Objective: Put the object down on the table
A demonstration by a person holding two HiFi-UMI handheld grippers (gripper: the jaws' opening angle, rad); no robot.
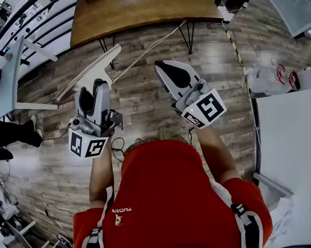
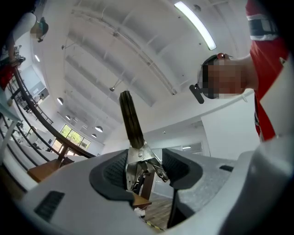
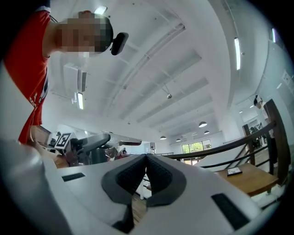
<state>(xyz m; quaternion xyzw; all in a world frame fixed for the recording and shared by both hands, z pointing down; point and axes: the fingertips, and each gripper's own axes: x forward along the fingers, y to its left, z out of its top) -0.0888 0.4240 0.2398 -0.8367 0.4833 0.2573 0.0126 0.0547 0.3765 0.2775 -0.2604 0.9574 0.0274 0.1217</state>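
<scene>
Metal dark-handled tool (image 2: 131, 121) clamped in left gripper (image 2: 146, 166) – right gripper (image 3: 146, 158) jaws together, empty – lower flat onto wooden table (image 1: 141, 14), frame top.

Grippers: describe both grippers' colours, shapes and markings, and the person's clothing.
The left gripper and right gripper are light grey shells with black ribbed pads. Each carries a white cube of black square markers. The person wears a red short-sleeved shirt.

White cable (image 1: 145, 53) crosses the wood-plank floor (image 1: 144, 103).
</scene>
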